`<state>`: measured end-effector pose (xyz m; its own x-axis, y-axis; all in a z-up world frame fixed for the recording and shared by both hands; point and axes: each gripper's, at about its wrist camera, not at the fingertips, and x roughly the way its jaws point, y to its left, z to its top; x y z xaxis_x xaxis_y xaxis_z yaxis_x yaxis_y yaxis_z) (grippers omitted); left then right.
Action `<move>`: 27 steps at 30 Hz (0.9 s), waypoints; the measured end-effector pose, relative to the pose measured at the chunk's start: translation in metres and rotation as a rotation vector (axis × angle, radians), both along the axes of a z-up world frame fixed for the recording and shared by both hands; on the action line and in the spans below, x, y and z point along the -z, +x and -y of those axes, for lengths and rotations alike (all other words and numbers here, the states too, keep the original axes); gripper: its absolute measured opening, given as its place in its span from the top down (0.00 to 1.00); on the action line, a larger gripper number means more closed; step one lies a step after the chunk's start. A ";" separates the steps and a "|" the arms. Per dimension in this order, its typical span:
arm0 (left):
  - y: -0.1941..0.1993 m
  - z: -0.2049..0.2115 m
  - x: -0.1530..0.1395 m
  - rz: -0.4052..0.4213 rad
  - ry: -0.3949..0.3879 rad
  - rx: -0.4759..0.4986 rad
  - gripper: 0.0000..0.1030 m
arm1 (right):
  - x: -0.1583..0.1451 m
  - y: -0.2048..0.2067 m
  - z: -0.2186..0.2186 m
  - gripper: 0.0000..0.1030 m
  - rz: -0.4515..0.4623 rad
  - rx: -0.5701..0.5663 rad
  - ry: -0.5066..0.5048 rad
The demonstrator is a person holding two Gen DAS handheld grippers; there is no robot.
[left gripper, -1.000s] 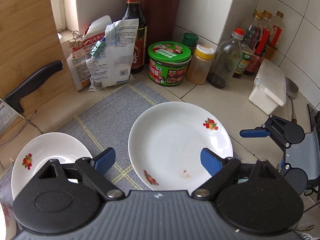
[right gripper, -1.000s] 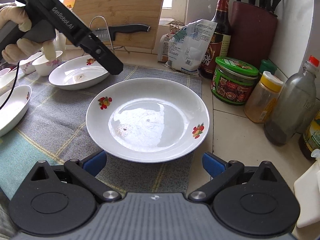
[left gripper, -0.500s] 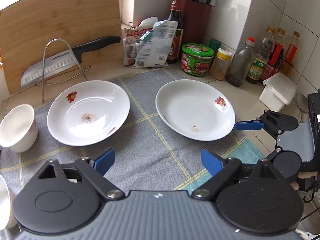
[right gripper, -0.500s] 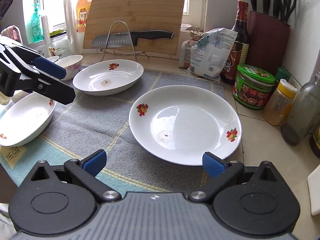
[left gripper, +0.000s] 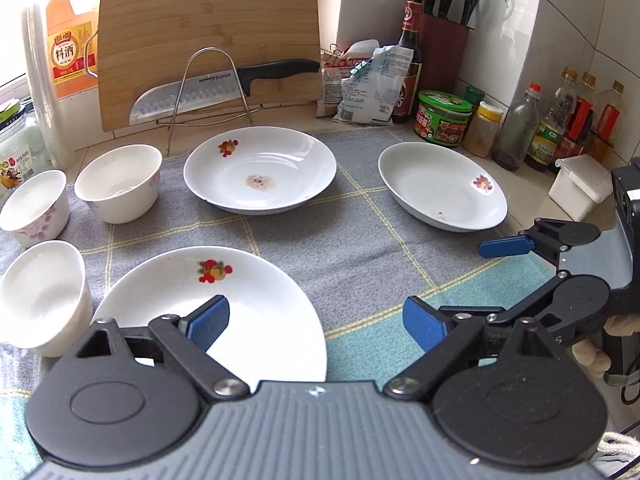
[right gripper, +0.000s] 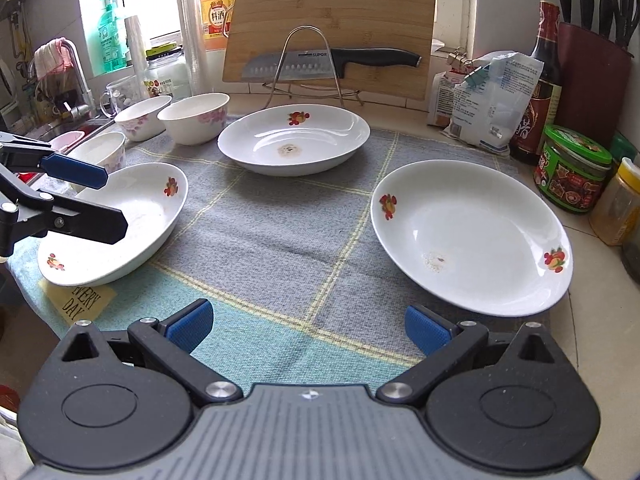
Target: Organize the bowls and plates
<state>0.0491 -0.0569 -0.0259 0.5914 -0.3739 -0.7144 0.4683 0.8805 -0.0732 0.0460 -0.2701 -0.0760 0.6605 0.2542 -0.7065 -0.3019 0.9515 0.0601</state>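
Observation:
Three white plates with fruit prints lie on a grey-and-teal mat [left gripper: 360,248]: a near-left plate [left gripper: 256,320] [right gripper: 132,216], a far-middle plate [left gripper: 260,170] [right gripper: 294,138] and a right plate [left gripper: 442,186] [right gripper: 472,236]. Three white bowls stand at the left: [left gripper: 120,182], [left gripper: 34,206], [left gripper: 40,296]. My left gripper [left gripper: 316,322] is open and empty, its left finger over the near-left plate's rim. My right gripper [right gripper: 306,326] is open and empty over the mat's front, left of the right plate.
A bamboo cutting board [left gripper: 208,40] and a knife [left gripper: 224,84] on a wire stand are at the back. Bags, a sauce bottle [left gripper: 408,60], jars [left gripper: 442,118] and a knife block [left gripper: 444,48] crowd the right back corner. A sink [right gripper: 60,128] lies far left.
Both grippers have pulled back and up from the right plate, so the whole mat shows. The left view has swung left to the near-left plate and bowls. Both stay open.

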 end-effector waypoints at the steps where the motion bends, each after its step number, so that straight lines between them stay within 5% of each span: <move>1: -0.002 -0.006 0.000 0.003 0.000 0.000 0.09 | 0.000 0.001 -0.004 0.00 -0.008 0.004 0.008; 7: -0.015 -0.046 0.001 0.040 0.007 -0.010 0.09 | 0.000 0.004 -0.034 0.00 -0.033 0.000 0.068; 18: -0.032 -0.112 0.025 -0.027 0.017 -0.022 0.09 | -0.005 0.019 -0.095 0.00 -0.068 -0.038 0.127; 27: -0.035 -0.130 0.049 0.019 0.076 0.102 0.09 | 0.005 0.032 -0.134 0.00 -0.168 -0.055 0.208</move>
<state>0.0140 0.0735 -0.0751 0.5665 -0.3779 -0.7323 0.5563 0.8310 0.0015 0.0781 -0.1359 -0.0806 0.5196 0.4375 -0.7339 -0.3218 0.8959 0.3063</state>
